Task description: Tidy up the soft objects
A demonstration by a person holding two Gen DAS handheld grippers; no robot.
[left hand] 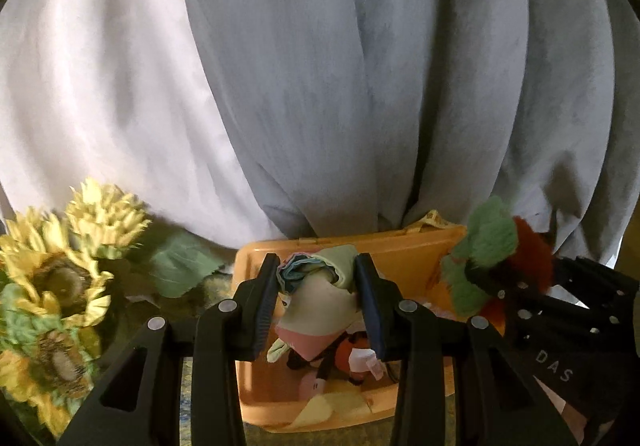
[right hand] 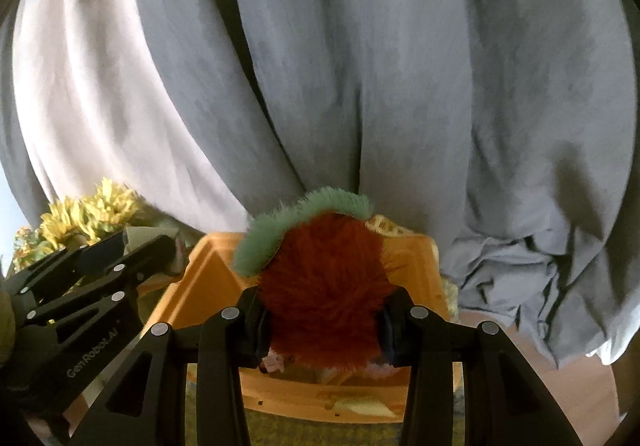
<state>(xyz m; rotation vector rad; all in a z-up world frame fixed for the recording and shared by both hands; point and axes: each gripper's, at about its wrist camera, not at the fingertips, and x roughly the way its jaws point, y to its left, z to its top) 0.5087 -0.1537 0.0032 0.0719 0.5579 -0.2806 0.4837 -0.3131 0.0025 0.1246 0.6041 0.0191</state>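
Observation:
My left gripper (left hand: 318,306) is shut on a soft cloth toy (left hand: 320,298) of pale green, cream and pink, held over the orange bin (left hand: 404,254). Inside the bin lie more soft toys (left hand: 344,362). In the right wrist view my right gripper (right hand: 324,326) is shut on a furry red plush with a green fringe (right hand: 324,286), above the same orange bin (right hand: 208,270). That red and green plush (left hand: 500,258) also shows at the right of the left wrist view, with the right gripper's black frame below it. The left gripper's frame (right hand: 92,286) shows at the left of the right wrist view.
Grey and white curtains (left hand: 320,66) hang right behind the bin and fill the background. Artificial sunflowers (left hand: 56,278) stand to the left of the bin. The bin sits on a patterned mat (right hand: 320,430). Bunched grey curtain cloth (right hand: 520,278) lies at the right, over a wooden floor.

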